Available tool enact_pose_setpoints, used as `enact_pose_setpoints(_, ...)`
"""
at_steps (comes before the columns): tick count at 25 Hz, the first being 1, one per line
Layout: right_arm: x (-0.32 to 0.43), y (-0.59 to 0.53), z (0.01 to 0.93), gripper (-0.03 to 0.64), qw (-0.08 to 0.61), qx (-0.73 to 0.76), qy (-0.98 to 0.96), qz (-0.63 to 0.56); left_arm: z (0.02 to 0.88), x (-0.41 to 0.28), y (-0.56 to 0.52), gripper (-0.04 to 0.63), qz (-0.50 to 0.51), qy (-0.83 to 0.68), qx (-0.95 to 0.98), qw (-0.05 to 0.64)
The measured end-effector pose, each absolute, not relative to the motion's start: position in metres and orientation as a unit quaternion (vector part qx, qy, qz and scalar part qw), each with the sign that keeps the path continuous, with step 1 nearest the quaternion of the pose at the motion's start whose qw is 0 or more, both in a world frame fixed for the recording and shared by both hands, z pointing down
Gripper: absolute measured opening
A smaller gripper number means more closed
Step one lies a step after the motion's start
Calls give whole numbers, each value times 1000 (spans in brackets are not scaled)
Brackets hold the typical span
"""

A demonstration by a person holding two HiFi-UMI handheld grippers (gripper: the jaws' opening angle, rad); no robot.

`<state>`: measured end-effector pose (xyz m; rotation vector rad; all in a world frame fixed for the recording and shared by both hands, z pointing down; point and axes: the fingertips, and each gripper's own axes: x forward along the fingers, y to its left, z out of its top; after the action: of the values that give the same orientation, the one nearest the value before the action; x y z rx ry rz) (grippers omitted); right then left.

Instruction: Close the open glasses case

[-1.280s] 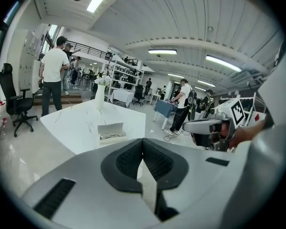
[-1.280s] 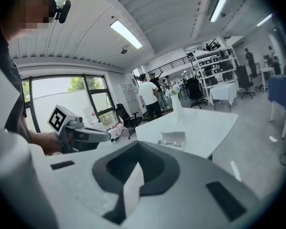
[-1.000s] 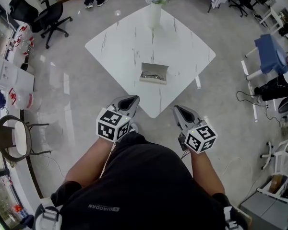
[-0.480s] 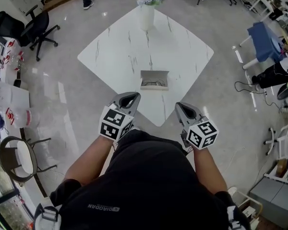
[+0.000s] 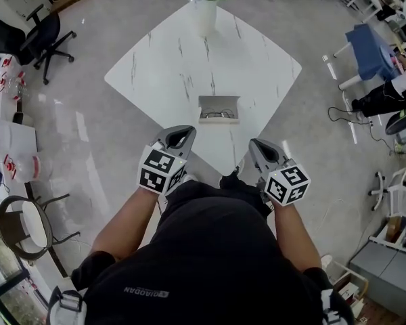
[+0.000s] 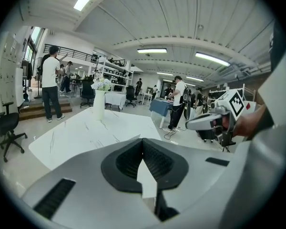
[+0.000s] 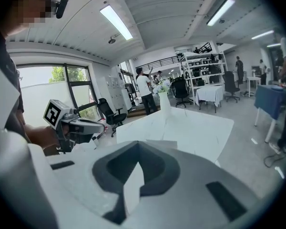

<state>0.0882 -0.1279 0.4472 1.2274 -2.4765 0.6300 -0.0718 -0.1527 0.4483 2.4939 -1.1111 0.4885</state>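
Head view: open glasses case on a white table, both grippers held short of it.
Head view alone shows the glasses case point(image 5: 218, 108) lying open near the near corner of the white table point(image 5: 155, 66), something dark inside it, well apart from the vase of flowers point(image 5: 205, 9) at the far corner. The left gripper point(image 5: 181, 133) and right gripper point(image 5: 256, 145) hang one to each side of that near corner, apart from the case. Left gripper view and right gripper view supply what it cannot: each pair of jaws is pressed tip to tip with nothing between, and a person point(image 6: 50, 87) stands beyond the table.
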Motion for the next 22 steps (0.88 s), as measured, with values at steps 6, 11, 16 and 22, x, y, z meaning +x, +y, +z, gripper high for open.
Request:
enact_pose_setpoints(6, 84, -136, 446, -2, 149, 414, -873, 211, 456, -77, -150, 3, 182, -405, 877, 185)
enact_pose_setpoints(11, 81, -144, 443, -2, 142, 403, -880, 209, 450, -77, -154, 3, 179, -419, 871, 183)
enact_pose_setpoints(16, 80, -149, 442, -2, 143, 395, -885, 202, 447, -71, -156, 3, 180, -424, 869, 180)
enact_pose_setpoints(22, 83, -153, 438, 0, 137, 401, -887, 185, 444, -65, -156, 3, 185, -417, 875, 160)
